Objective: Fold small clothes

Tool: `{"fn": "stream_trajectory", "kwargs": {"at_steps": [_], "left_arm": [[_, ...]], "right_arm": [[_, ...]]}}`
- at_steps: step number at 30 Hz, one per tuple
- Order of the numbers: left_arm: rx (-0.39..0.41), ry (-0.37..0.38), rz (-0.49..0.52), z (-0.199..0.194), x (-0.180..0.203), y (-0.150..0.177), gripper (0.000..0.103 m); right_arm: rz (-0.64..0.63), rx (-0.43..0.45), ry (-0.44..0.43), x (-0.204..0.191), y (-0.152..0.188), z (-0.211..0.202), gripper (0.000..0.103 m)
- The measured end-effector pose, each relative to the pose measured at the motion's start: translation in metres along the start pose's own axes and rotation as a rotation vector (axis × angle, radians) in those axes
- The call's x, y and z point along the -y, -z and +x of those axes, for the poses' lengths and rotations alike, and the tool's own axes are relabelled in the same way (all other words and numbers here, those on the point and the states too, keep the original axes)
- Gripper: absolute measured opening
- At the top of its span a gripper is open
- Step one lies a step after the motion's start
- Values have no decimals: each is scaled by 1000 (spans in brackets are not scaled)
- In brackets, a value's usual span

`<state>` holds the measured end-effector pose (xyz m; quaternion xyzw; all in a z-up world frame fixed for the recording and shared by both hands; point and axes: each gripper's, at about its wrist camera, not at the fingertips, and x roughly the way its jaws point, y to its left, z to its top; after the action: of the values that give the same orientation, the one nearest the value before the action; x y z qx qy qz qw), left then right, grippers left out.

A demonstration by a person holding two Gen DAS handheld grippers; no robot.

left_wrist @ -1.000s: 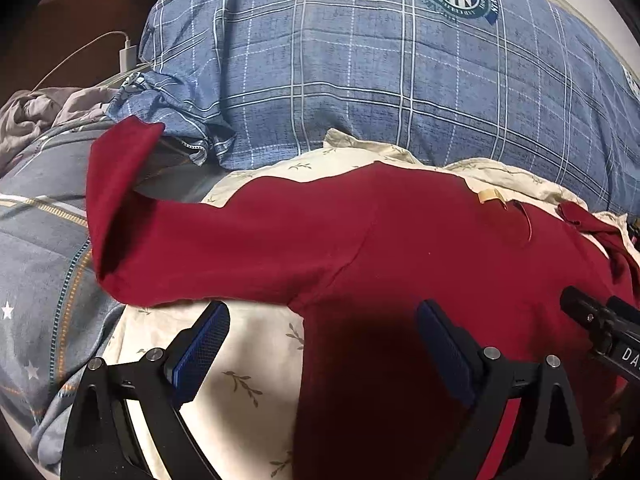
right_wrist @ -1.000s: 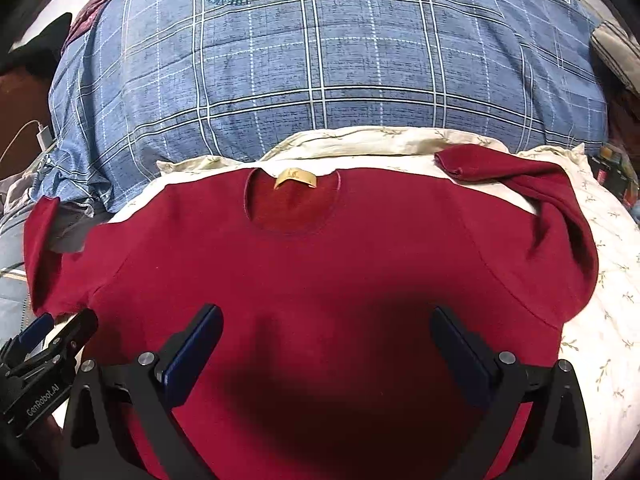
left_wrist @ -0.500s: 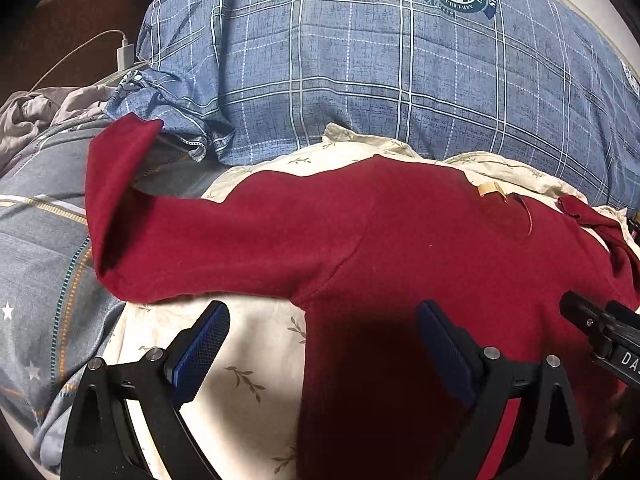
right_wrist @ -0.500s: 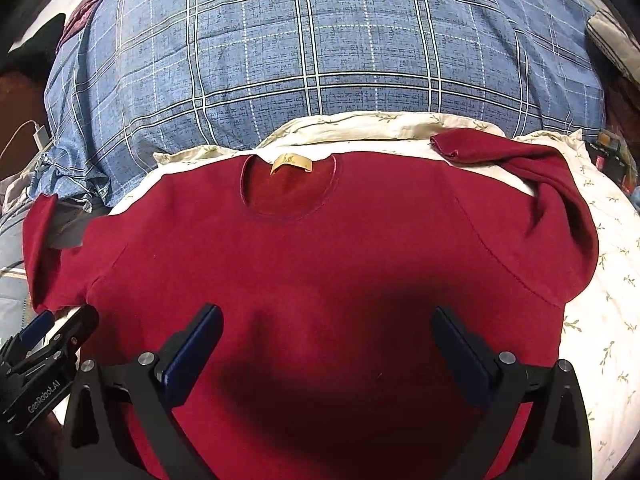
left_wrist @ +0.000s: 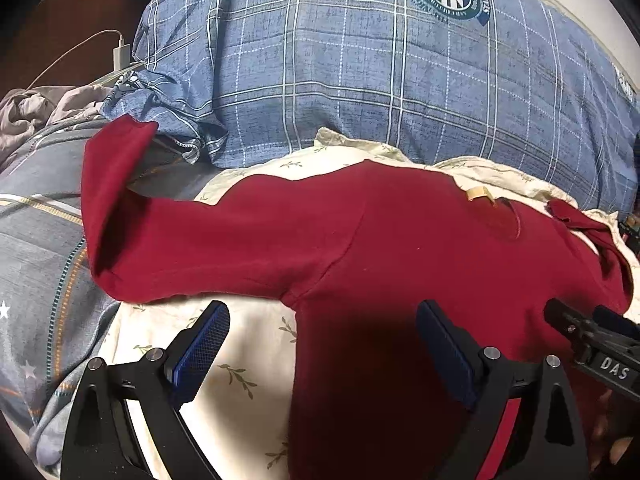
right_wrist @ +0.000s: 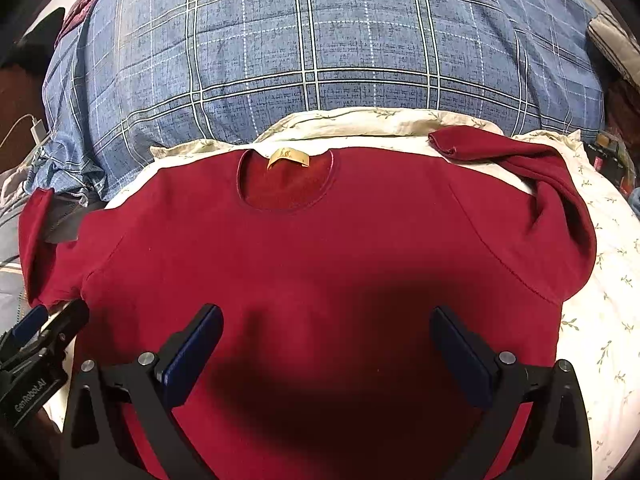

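Note:
A small dark red long-sleeved top (right_wrist: 312,256) lies flat on a cream leaf-print sheet (right_wrist: 600,320), neckline and tan label (right_wrist: 288,158) toward the far side. Its left sleeve (left_wrist: 168,236) stretches out, cuff turned up over grey bedding. Its right sleeve (right_wrist: 540,184) is bent back toward the collar. My left gripper (left_wrist: 320,344) hovers open above the top's left side and armpit, holding nothing. Over the chest, my right gripper (right_wrist: 326,344) is open and empty too. Each gripper shows at the edge of the other's view.
A large blue plaid pillow (right_wrist: 320,48) with a round emblem rises right behind the top. Grey star-print bedding (left_wrist: 36,264) lies to the left, with crumpled cloth (left_wrist: 44,104) and a white charger and cable (left_wrist: 120,54) beyond it.
Both views have shifted slightly; the top sits a little further away and lower in frame. Grippers remain open and the cloth has not visibly moved.

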<state>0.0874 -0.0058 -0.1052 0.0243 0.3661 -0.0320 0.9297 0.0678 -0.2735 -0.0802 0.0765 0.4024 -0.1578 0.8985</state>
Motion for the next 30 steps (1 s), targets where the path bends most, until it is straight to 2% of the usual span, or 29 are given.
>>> {"fn": "stream_trajectory", "kwargs": {"at_steps": [5, 30], "left_arm": [[10, 16, 1, -3, -2, 1, 95], [-9, -7, 34, 2, 4, 2, 94]], "right_arm": [[-7, 2, 6, -1, 0, 0, 103], [2, -11, -3, 1, 1, 3, 103]]}}
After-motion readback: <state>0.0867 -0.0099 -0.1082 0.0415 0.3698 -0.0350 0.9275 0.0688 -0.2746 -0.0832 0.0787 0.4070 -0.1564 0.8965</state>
